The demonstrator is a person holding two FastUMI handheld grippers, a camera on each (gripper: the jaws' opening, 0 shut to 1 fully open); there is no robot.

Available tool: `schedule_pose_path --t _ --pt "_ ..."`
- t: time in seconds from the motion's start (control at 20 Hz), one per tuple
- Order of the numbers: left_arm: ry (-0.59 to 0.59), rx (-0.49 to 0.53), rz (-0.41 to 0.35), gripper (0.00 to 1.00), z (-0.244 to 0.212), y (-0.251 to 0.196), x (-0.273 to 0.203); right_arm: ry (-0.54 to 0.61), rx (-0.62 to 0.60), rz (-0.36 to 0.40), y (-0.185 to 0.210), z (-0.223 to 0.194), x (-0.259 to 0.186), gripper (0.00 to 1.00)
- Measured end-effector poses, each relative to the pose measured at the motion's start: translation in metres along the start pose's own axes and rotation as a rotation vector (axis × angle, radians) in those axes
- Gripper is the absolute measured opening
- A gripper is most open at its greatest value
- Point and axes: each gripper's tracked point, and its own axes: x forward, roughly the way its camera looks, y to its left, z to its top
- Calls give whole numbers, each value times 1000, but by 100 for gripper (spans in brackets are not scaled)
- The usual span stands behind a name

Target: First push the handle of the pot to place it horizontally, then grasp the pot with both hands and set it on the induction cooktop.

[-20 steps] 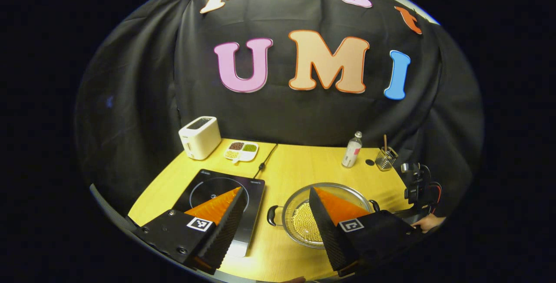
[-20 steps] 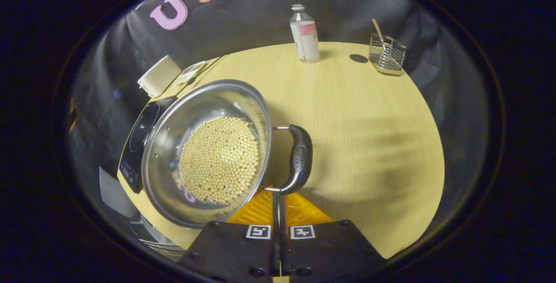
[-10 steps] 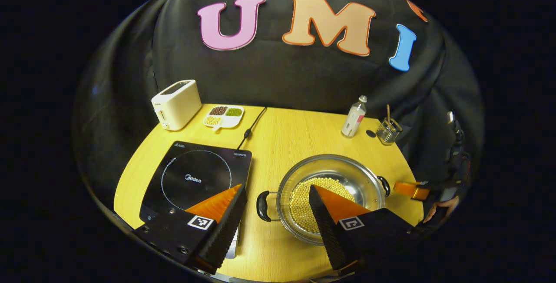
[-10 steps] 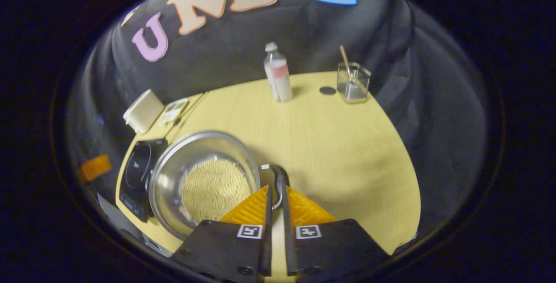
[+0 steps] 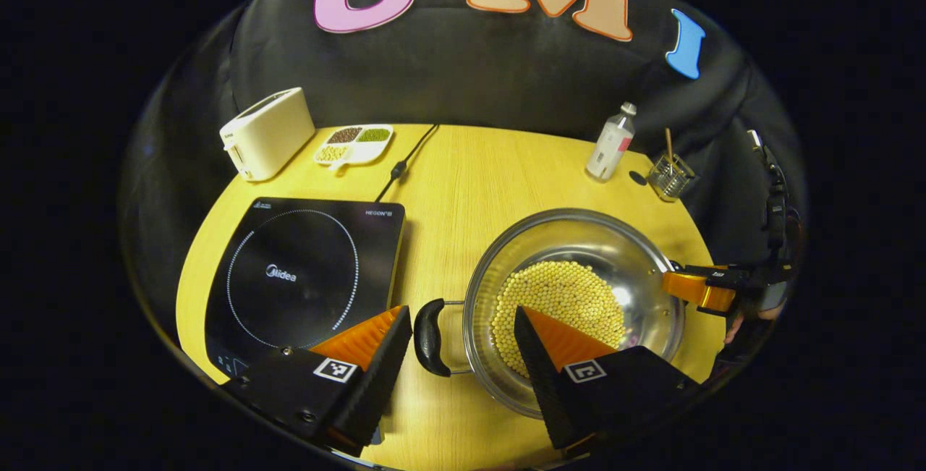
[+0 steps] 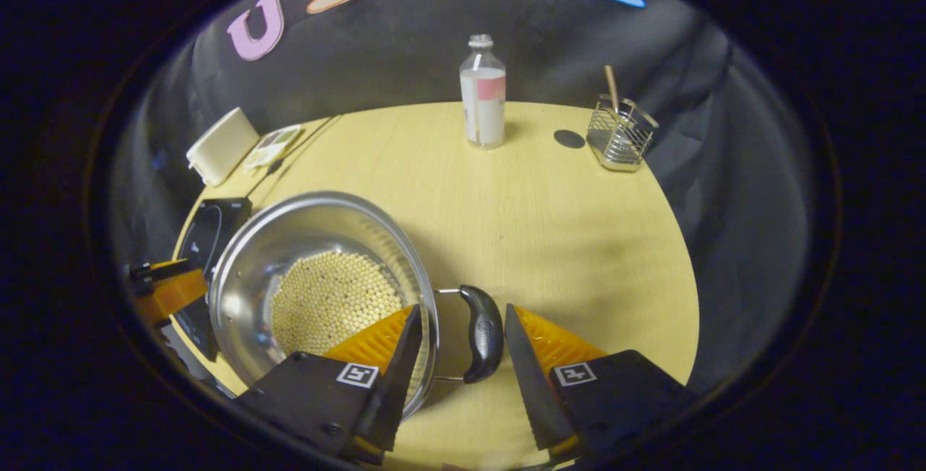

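Note:
A steel pot [image 5: 579, 239] of yellow beans stands on the wooden table, right of the black induction cooktop [image 5: 304, 276]. My left gripper [image 5: 459, 326] is open, and the pot's black left handle [image 5: 428, 326] lies between its fingers without touching them. My right gripper [image 6: 459, 330] is open too, its fingers on either side of the black right handle [image 6: 483, 333]. In the left gripper view the right gripper [image 5: 687, 284] sits at the pot's far rim. In the right gripper view the left gripper [image 6: 170, 286] shows beyond the pot [image 6: 304, 232], near the cooktop [image 6: 210, 228].
At the back left stand a white toaster [image 5: 266, 131] and a divided dish of beans [image 5: 354, 144], with a power cable [image 5: 405, 160] running to the cooktop. A bottle [image 6: 483, 91] and a wire holder [image 6: 618, 134] with a stick stand at the back right.
My right gripper has gone from shut to open and now straddles the right handle. My left gripper has dropped lower, closer to the left handle.

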Motion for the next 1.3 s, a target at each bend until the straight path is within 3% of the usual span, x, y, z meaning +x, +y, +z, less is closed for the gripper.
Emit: schedule_pose_path --t 0.15,0.25,0.3,0.35,0.45,0.55,0.6,0.85,0.9,1.0,1.3 --pt "37 24 27 82 -10 13 17 31 5 -5 -2 -7 4 70" --pt "86 -17 34 75 -23 19 24 26 -3 4 1 -7 2 70" --pt "87 -47 28 80 -24 17 28 23 -12 -4 1 -9 4 65" --pt "89 -58 25 70 -24 16 31 19 -19 -14 1 -9 4 61" --pt "85 -35 31 65 -21 17 31 17 -19 -22 2 -9 1 61" --pt "84 -17 29 67 -20 16 34 17 -3 -20 3 -11 3 62" --pt "90 -14 28 63 -20 15 33 19 -1 -22 3 -11 0 53" --pt "92 -6 34 59 -18 16 32 7 12 -31 4 -9 -9 52" --pt "86 -2 36 58 -18 17 27 7 12 -28 5 -7 -9 45" --pt "76 2 38 60 -13 18 21 -11 8 -23 4 -5 -13 50" --pt "35 35 56 59 8 32 -7 -41 55 17 23 3 -32 50"
